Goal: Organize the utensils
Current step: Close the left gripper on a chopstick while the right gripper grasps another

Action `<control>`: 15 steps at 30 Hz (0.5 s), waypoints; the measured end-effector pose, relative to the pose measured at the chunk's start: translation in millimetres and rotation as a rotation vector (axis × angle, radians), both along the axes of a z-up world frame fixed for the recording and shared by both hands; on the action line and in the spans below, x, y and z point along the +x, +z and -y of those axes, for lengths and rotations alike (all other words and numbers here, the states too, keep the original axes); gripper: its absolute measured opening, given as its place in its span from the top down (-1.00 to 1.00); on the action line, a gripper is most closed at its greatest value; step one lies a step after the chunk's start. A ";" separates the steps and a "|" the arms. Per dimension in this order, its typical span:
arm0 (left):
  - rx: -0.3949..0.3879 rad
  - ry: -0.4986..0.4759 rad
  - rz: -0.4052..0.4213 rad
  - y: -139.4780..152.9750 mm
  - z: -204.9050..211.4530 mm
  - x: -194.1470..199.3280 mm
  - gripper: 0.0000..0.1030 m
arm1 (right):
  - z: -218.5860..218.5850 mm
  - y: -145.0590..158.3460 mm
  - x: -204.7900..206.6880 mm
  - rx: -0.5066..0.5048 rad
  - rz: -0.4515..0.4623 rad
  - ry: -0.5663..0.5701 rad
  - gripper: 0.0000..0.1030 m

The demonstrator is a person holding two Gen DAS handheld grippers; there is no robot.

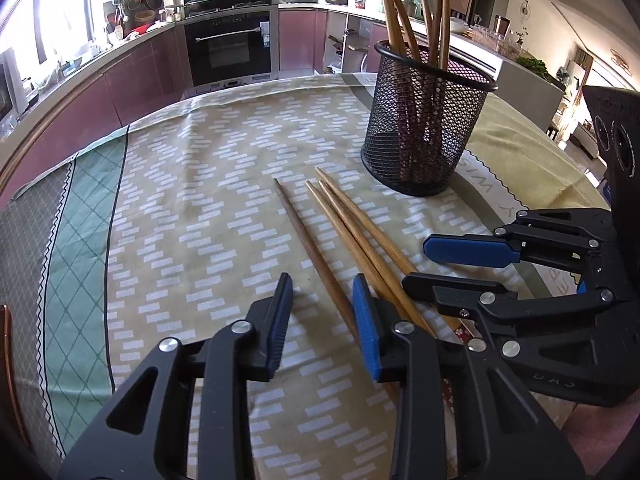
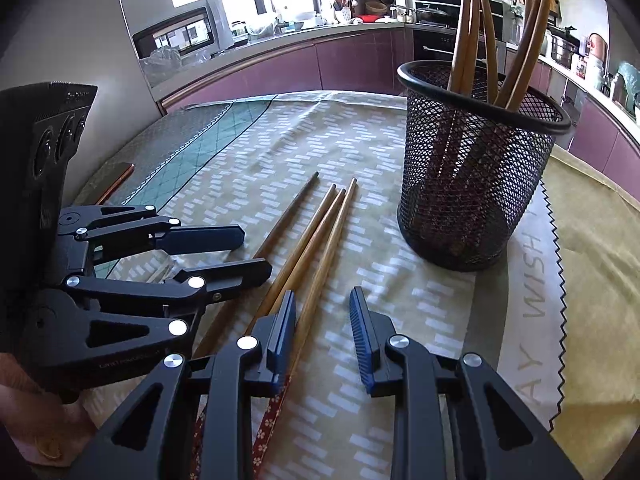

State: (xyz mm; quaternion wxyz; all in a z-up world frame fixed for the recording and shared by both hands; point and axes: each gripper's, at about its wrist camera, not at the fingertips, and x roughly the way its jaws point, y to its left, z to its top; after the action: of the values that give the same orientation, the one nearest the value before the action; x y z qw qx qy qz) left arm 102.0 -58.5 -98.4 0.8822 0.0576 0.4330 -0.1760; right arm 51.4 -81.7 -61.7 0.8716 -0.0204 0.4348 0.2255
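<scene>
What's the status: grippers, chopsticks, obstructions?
Left gripper, right gripper open, holding nothing. Four loose chopsticks lie beside mesh holder. Nothing in the way.

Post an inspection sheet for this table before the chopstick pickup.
Surface: beige block-patterned tablecloth, green border, lightly creased.
Job's things: four loose wooden chopsticks lie flat; upright black wire-mesh cup holds several more.
Clutter: thin copper-edged flat object at the cloth's edge, unidentified.
Grippers: left claw open, the darkest chopstick between its pads; right claw open, a chopstick by one pad.
Cables: nothing seen.
Surroundings: kitchen, purple cabinets, black built-in oven, crowded counters.
</scene>
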 end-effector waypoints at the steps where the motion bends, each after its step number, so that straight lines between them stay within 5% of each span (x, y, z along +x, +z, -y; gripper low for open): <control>1: -0.005 0.004 -0.002 0.1 -0.5 0.7 0.56 | 0.9 -0.1 0.7 0.006 -0.003 -0.002 0.57; 6: -0.043 0.018 -0.007 1.2 -4.6 0.2 0.75 | 11.2 -1.6 4.1 0.058 -0.028 -0.025 0.82; 15: -0.066 0.044 0.001 3.0 -12.9 -6.4 0.83 | 29.6 0.5 -2.2 0.140 -0.044 -0.034 0.89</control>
State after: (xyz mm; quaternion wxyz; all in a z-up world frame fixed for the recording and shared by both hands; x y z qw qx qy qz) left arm 95.5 -45.7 -95.4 0.8875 0.0194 0.4275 -0.1708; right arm 49.2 -111.4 -61.2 0.8649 0.0530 0.4371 0.2408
